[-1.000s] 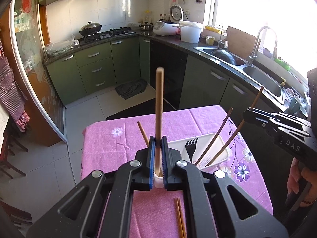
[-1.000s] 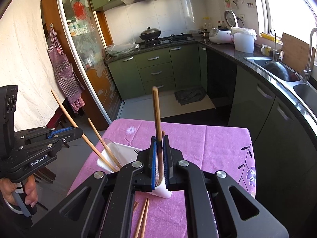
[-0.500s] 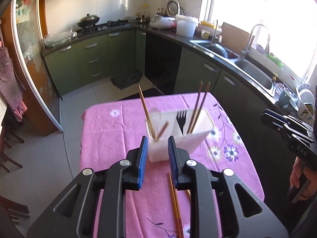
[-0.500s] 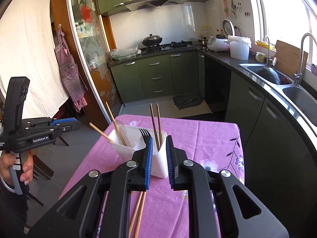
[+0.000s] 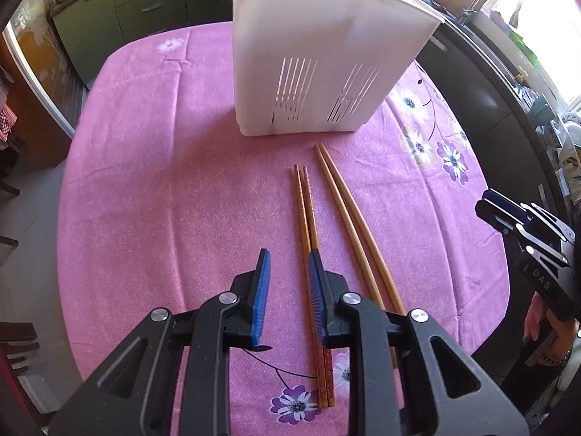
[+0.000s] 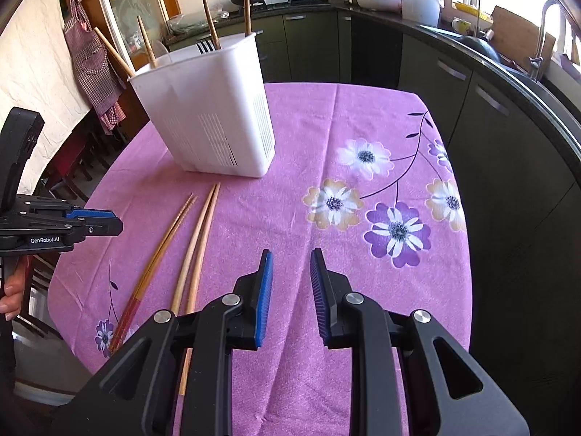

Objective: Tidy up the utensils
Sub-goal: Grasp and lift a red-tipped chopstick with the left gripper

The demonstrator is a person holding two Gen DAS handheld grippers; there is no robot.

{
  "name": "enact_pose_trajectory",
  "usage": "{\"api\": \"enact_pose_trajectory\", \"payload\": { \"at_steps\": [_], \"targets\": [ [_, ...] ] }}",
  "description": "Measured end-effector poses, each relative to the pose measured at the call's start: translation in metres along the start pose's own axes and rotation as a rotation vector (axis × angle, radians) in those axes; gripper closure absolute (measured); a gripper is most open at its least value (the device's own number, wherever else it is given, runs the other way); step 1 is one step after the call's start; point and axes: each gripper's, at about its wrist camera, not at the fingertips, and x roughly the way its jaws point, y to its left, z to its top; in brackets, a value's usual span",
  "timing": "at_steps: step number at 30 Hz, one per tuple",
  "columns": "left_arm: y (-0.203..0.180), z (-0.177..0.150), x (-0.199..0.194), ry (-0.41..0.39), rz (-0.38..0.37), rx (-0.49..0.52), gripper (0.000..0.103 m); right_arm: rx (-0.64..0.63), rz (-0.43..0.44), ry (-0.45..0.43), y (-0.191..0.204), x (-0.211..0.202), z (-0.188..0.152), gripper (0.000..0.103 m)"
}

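Observation:
A white slotted utensil holder [image 5: 326, 58] stands on the pink flowered tablecloth [image 5: 152, 167]; it also shows in the right wrist view [image 6: 214, 116] with several chopsticks [image 6: 208, 18] and a fork [image 6: 205, 46] standing in it. Two pairs of chopsticks lie flat in front of it: a dark red-ended pair [image 5: 307, 214] and a longer pale pair [image 5: 348, 214]. My left gripper [image 5: 288, 276] is open, low over the cloth, its right finger at the dark pair. My right gripper [image 6: 288, 279] is open and empty, to the right of the pale pair [image 6: 198, 239].
Green kitchen cabinets and a dark counter with a sink [image 6: 475, 41] run behind and right of the table. The table's edge [image 6: 468, 254] is near on the right. An apron [image 6: 90, 61] hangs at left.
Both grippers let go of their chopsticks into the holder, opened, then dropped low toward the table. The holder now looms close and the lying chopsticks are right at the left fingers.

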Motion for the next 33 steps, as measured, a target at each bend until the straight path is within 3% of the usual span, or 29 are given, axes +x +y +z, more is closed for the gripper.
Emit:
{"api": "enact_pose_trajectory", "payload": {
  "at_steps": [21,29,33],
  "targets": [
    [-0.023,0.016,0.055,0.097,0.081,0.038,0.085,0.030,0.069,0.034,-0.001,0.016,0.005,0.081],
    [-0.039,0.027,0.065,0.081,0.136,0.061,0.088,0.029,0.076,0.038,0.001,0.017,0.003,0.079],
    [-0.043,0.028,0.066,0.071,0.149,0.066,0.096,0.029,0.074,0.039,0.001,0.016,0.001,0.077]
  ]
}}
